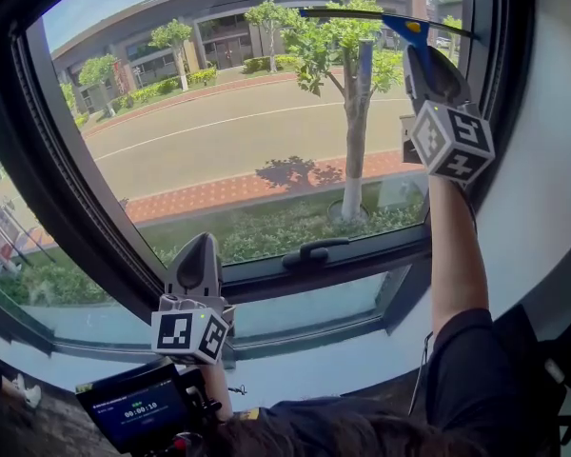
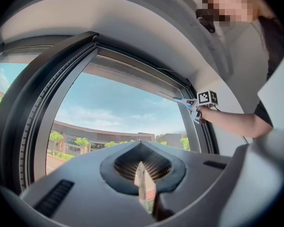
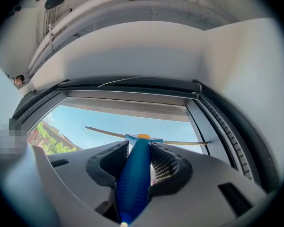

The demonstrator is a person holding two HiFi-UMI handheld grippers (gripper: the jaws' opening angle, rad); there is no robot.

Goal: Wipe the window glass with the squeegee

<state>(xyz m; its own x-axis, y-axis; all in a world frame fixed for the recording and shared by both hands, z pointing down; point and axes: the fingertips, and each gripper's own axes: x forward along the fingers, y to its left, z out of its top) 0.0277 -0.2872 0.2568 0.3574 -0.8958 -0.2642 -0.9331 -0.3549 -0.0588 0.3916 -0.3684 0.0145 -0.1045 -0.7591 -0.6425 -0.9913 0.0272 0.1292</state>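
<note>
Head view: right gripper [image 1: 417, 50] has its jaws clamped on the blue grip of the squeegee [image 1: 362, 14], blade level at about 1 o'clock on the window glass [image 1: 228, 131], just under the top frame. I'd say that's the start position for a downward pull covering the full pane; actual contact with the glass I can't confirm. Left gripper [image 1: 202, 248] hangs at 7 o'clock by the lower frame, jaws together on nothing, likely parked clear of the stroke. Count: one squeegee, two grippers, one latch handle [image 1: 314, 252] at 6 o'clock.
</note>
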